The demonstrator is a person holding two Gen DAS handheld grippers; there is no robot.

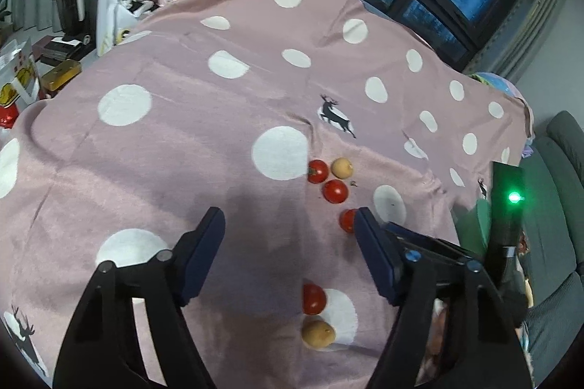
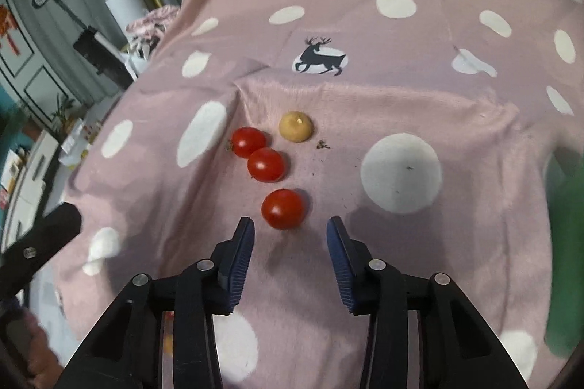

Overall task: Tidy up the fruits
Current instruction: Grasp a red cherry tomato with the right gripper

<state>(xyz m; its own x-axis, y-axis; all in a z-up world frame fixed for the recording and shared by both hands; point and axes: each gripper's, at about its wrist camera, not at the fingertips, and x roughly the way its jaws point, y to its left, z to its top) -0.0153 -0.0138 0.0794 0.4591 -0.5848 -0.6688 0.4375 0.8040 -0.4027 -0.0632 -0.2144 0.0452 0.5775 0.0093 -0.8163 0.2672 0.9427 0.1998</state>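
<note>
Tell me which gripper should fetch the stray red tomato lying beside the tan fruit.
Left. The stray red tomato lies between the open left gripper fingers; the right gripper faces the sorted row.

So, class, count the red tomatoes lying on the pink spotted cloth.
4. Far row tomato, middle row tomato, nearest row tomato just ahead of the right gripper, and lone tomato beside a yellow fruit. Others may be hidden.

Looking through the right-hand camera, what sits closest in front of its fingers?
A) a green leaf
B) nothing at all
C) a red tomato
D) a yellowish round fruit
C: a red tomato lies on the spotted cloth just ahead of the open right gripper; the yellowish fruit sits farther back.
</note>
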